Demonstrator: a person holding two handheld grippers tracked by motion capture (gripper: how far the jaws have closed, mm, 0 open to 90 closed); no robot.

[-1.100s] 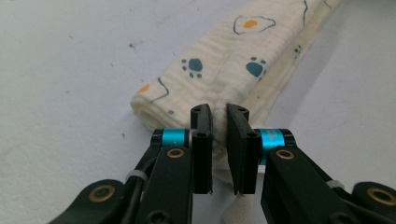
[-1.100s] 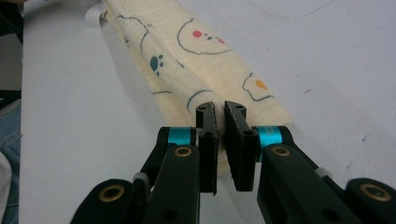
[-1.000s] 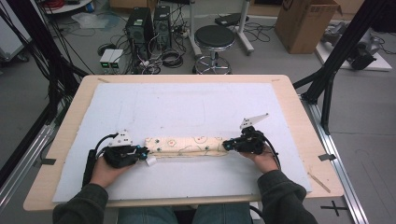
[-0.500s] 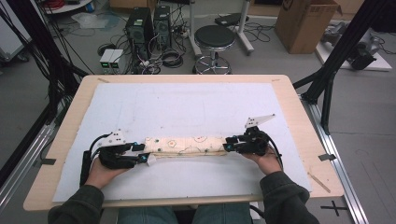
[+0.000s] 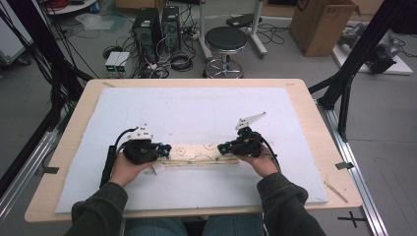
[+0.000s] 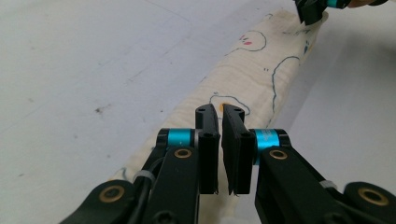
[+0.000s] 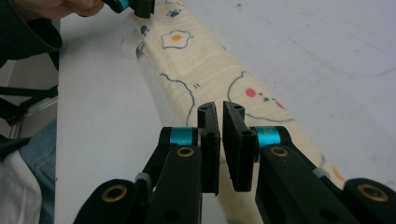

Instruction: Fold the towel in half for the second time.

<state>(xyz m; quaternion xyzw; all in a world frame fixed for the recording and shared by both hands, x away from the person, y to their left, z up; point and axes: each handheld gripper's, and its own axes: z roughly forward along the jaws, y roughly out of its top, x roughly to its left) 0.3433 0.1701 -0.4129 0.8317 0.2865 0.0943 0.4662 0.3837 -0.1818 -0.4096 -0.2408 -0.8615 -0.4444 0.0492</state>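
A long, narrow folded cream cloth [image 5: 201, 153] printed with fried eggs and outline figures lies across the near part of the white mat [image 5: 206, 113]. My left gripper [image 5: 167, 150] hovers over its left end and my right gripper [image 5: 221, 146] over its right end, pointing at each other. In the left gripper view the left gripper [image 6: 220, 112] has just been closing; a thin slit remains, nothing between the pads, and the cloth [image 6: 252, 70] runs below. In the right gripper view the right gripper [image 7: 220, 108] has closed the same way, empty, above the cloth [image 7: 205, 60].
The mat sits on a wooden table [image 5: 319, 128] whose edges lie close on all sides. A small white tag [image 7: 128, 46] sticks out beside the cloth's left end. Beyond the table stand a stool [image 5: 225, 42], computer towers [image 5: 150, 29] and a cardboard box [image 5: 322, 24].
Both grippers have moved inward along the cloth, toward each other and slightly up. They now sit over the cloth's ends instead of beyond them.
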